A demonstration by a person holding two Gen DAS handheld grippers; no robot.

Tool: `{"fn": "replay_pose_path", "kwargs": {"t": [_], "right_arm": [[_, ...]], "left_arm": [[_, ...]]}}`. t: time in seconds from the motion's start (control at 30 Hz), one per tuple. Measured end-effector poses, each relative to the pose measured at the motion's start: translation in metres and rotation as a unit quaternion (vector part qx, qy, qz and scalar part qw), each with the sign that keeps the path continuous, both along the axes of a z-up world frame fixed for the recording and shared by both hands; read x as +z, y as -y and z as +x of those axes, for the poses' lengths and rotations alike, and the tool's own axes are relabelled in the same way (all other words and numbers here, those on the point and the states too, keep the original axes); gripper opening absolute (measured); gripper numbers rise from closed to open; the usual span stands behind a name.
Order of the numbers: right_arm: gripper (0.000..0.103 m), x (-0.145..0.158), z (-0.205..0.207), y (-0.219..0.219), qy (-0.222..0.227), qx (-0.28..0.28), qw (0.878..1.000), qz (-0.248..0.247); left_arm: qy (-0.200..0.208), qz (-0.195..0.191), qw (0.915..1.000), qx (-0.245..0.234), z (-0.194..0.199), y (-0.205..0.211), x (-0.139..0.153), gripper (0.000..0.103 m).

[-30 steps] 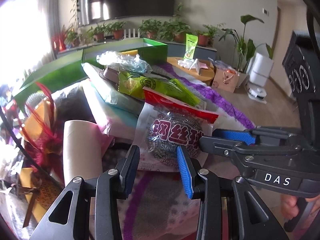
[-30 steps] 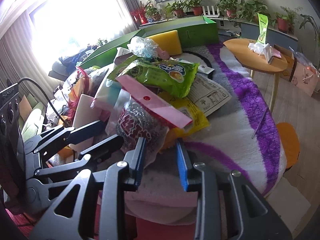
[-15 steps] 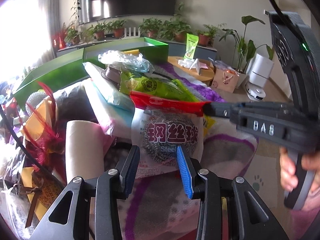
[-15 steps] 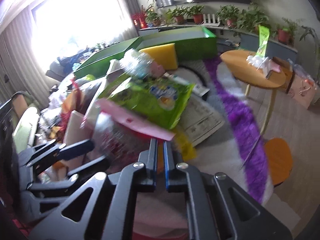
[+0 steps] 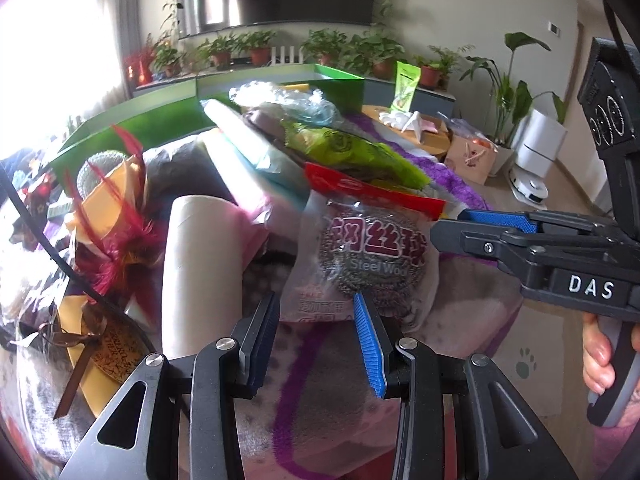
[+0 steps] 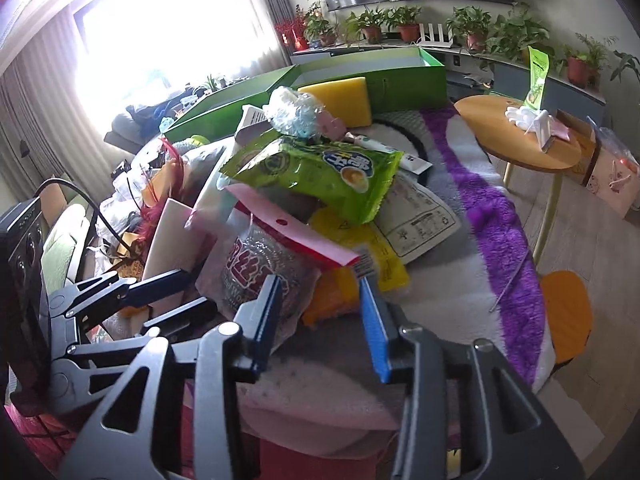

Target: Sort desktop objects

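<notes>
Left gripper point(image 5: 316, 336), in the left wrist view, has its jaws partly spread with nothing pinched; the lower edge of the steel wool packet point(image 5: 370, 258) lies just ahead of and between the fingertips, and contact cannot be confirmed. Red characters and the partly cut-off words "Steel Wo" are readable on the packet; the smaller print below is too blurred to read. A red header strip point(image 5: 372, 192) tops the packet, and a green snack bag point(image 5: 352, 152) overlaps it from behind. A cardboard tube point(image 5: 204, 272) stands ahead and left of the jaws, its base hidden by the left finger. Right gripper point(image 5: 444, 228) enters from the right, labelled "DAS"; only its fingers point(image 5: 496, 218) and part of a hand point(image 5: 600, 348) are visible. In the right wrist view, the right gripper point(image 6: 320, 308) has its jaws opening, empty between them; the packet point(image 6: 256, 272) sits ahead and left, touching the left finger. The snack bag's point(image 6: 320, 172) print is legible only as characters. The left gripper point(image 6: 172, 292) reaches in from the left.
</notes>
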State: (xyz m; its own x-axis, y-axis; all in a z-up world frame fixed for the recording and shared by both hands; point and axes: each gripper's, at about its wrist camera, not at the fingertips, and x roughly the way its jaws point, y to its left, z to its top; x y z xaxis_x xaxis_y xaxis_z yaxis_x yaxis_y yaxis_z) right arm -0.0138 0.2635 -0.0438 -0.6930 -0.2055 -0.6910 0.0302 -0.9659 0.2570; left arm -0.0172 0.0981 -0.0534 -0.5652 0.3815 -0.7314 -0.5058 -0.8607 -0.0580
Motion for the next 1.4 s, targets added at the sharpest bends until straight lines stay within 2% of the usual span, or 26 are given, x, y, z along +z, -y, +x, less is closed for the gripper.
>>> {"fn": "replay_pose_path", "kwargs": {"t": [0.23, 0.37, 0.53, 0.6, 0.83, 1.0, 1.23, 1.4], "right_arm": [[0.044, -0.009, -0.006, 0.011, 0.014, 0.011, 1.000, -0.010], [0.044, -0.014, -0.009, 0.014, 0.017, 0.010, 1.000, -0.022], [0.029, -0.014, -0.011, 0.014, 0.012, 0.025, 0.999, -0.023], [0.025, -0.014, -0.010, 0.012, 0.012, 0.030, 0.999, -0.019], [0.023, -0.015, -0.010, 0.009, 0.016, 0.032, 0.999, -0.013], [0.023, -0.017, -0.011, 0.005, 0.017, 0.025, 0.999, -0.017], [0.025, -0.019, -0.009, 0.003, 0.015, 0.019, 0.999, -0.030], [0.025, -0.018, -0.011, 0.003, 0.013, 0.029, 0.999, -0.042]], "left_arm": [[0.008, 0.019, 0.9997, 0.016, -0.016, 0.000, -0.002, 0.040], [0.014, 0.039, 0.9990, 0.013, -0.022, 0.001, 0.000, 0.046], [0.027, 0.057, 0.9978, -0.018, -0.027, -0.005, 0.004, 0.047], [0.020, 0.047, 0.9984, -0.023, -0.027, -0.010, 0.004, 0.050], [0.022, 0.047, 0.9980, -0.035, -0.037, -0.016, 0.008, 0.055], [0.044, 0.056, 0.9959, -0.055, -0.044, -0.020, 0.007, 0.054], [0.039, 0.050, 0.9957, -0.068, -0.038, -0.020, 0.004, 0.053], [0.044, 0.059, 0.9949, -0.069, -0.035, -0.019, 0.005, 0.046]]}}
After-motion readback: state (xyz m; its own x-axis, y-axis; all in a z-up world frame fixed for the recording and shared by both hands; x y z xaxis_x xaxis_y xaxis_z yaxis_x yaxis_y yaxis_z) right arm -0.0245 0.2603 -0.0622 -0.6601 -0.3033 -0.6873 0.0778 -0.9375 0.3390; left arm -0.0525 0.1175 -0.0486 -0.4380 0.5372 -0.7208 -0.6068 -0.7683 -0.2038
